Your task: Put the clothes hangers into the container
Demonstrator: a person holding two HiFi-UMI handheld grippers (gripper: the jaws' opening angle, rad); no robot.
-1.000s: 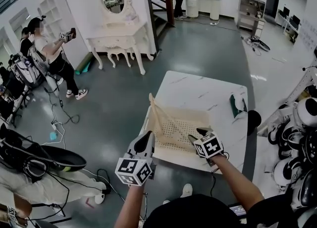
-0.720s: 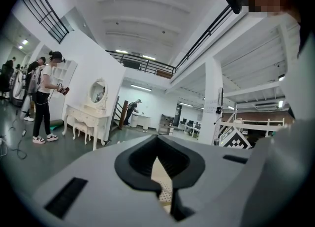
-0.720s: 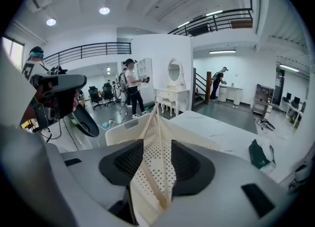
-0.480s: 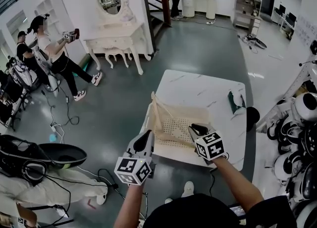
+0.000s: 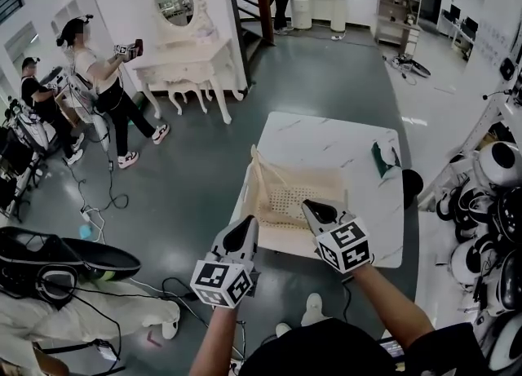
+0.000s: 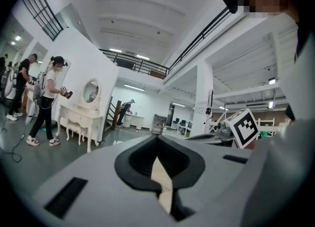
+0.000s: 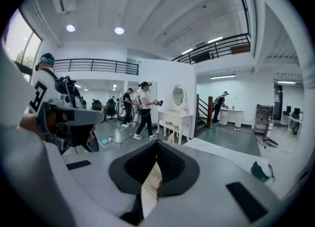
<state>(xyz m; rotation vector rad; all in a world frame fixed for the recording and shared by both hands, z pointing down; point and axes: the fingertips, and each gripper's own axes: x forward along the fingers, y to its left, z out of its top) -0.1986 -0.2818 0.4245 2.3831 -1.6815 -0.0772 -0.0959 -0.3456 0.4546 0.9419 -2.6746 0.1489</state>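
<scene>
A cream perforated container (image 5: 285, 201) stands on the white marble table (image 5: 342, 142), and pale thin pieces rise at its left corner (image 5: 256, 172). A dark green hanger (image 5: 383, 159) lies on the table's right side, also seen low right in the right gripper view (image 7: 260, 171). My right gripper (image 5: 309, 206) hovers over the container's near right edge. Its jaws have just been closing and now meet (image 7: 157, 145) with nothing between them. My left gripper (image 5: 248, 224) hangs off the container's near left corner, shut and empty (image 6: 157, 139).
A person (image 5: 102, 93) stands at the far left beside a white dressing table with a mirror (image 5: 183, 60). Cables and gear (image 5: 73, 256) lie on the floor at left. Several white rounded devices (image 5: 489, 203) crowd the right. Stairs (image 5: 253, 7) are at the back.
The right gripper has risen out of the container toward its near edge and its jaws have gone from open to shut. The left gripper shifted slightly.
</scene>
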